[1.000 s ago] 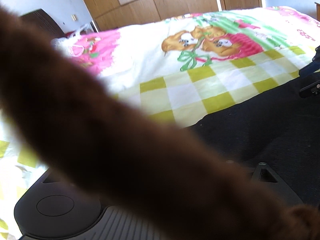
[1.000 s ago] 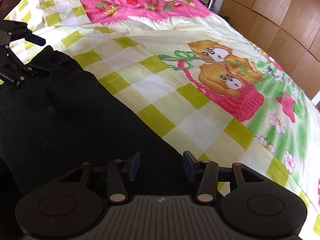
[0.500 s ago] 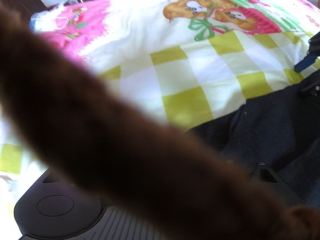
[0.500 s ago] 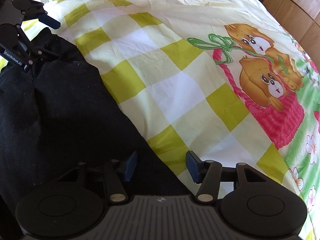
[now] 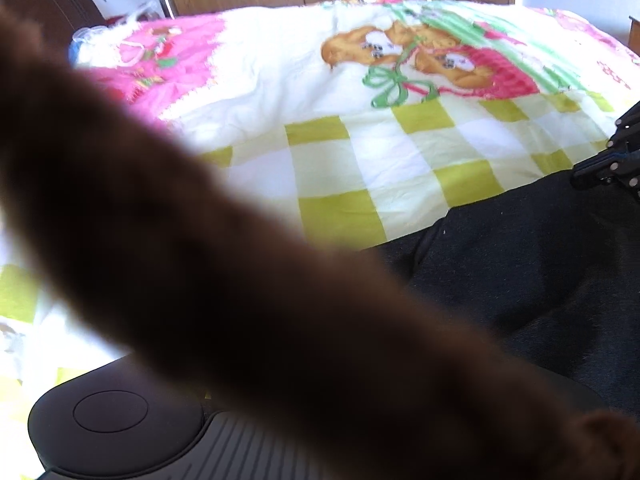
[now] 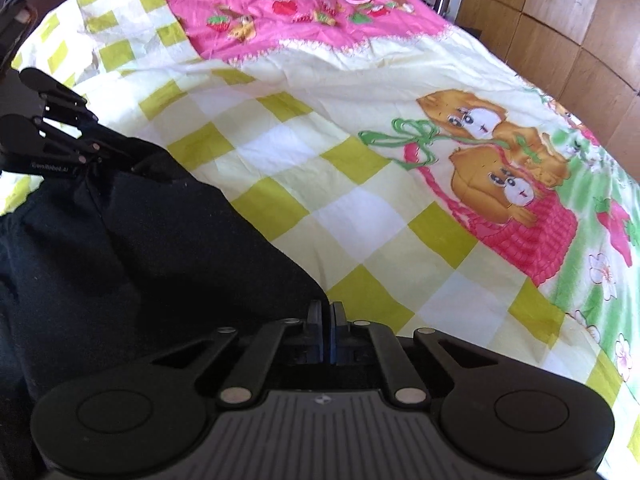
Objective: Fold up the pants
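Observation:
Black pants (image 6: 160, 248) lie on the near left part of a bed. My right gripper (image 6: 325, 320) is shut, its blue pads pressed together on the pants' right edge. In the right wrist view my left gripper (image 6: 120, 154) sits at the pants' far left corner, fingers closed, with the cloth puckered at its tip. In the left wrist view a blurred brown furry strip (image 5: 240, 280) crosses the lens and hides the left fingers. There the pants (image 5: 520, 264) fill the lower right, and the right gripper (image 5: 592, 170) shows at the right edge.
The bed carries a bedspread (image 6: 360, 168) with yellow-green checks, a pink band and cartoon dogs. A wooden wardrobe (image 6: 560, 32) stands along the far side. A dark headboard (image 5: 48, 4) is at the upper left in the left wrist view.
My right gripper went from open to shut on the pants' edge. My left gripper, open half a second ago, has closed on the far corner. Both cameras tilted up slightly.

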### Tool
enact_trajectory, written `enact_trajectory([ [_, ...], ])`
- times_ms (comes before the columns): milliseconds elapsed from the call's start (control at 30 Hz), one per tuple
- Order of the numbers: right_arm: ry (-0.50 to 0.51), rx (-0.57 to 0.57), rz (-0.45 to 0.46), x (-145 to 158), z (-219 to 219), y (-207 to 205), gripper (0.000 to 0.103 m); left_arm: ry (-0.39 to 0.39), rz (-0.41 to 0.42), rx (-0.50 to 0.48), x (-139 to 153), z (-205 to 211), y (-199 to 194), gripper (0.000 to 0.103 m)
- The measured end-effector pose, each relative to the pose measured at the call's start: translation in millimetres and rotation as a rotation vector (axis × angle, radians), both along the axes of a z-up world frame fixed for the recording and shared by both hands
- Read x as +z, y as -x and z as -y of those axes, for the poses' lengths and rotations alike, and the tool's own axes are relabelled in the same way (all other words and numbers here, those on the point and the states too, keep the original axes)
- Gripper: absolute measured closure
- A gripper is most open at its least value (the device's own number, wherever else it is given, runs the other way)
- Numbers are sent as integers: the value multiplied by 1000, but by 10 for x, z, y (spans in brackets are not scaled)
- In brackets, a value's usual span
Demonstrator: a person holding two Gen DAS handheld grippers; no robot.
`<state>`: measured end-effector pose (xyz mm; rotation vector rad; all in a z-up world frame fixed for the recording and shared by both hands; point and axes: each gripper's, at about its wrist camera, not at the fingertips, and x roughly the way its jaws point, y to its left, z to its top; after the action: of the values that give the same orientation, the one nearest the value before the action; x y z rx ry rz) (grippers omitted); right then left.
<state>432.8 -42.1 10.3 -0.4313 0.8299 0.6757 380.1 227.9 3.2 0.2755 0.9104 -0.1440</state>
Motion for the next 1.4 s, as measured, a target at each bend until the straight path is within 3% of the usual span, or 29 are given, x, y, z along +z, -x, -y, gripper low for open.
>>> enact_trajectory([
  [200,-106,-27,127,656,257,839,82,38,142,15,439,30,525,87],
  [300,-113,-27,198,1013,370,1519,82,72,235,-9,739,79,1094,87],
  [400,-162,-46,198,1247,438,2347,82,155,290,2,966,73,1740,87],
  [500,-148,-34,170,1151,348,3008,82,154,290,4,987,77,2300,86],
  [600,-86,-14,130,749,181,3447,82,172,258,45,749,-33,2737,86],
  [733,13,5,85,182,0,3710,80,160,146,115,227,-219,3092,80],
  [800,9,22,80,125,-14,3765,80,160,124,120,82,-256,3219,79],
  [867,27,61,141,155,-67,3810,80,118,145,86,60,-212,3315,77],
  [933,70,111,223,167,-195,3873,75,40,187,44,54,-125,3361,63],
  [1000,88,169,256,143,-347,3879,65,-35,230,0,28,-57,3398,41],
  [1033,93,199,257,111,-435,3873,61,-76,248,-23,3,-27,3403,39],
  [1267,110,315,242,-175,-983,3839,60,-264,306,-135,-188,121,3380,40],
  [1300,113,301,243,-186,-1028,3816,63,-266,313,-132,-174,97,3347,40],
  [1333,100,281,228,-165,-1047,3779,79,-247,317,-129,-132,54,3316,40],
  [1400,42,229,175,-30,-1023,3695,79,-222,336,-123,-8,-25,3278,50],
])
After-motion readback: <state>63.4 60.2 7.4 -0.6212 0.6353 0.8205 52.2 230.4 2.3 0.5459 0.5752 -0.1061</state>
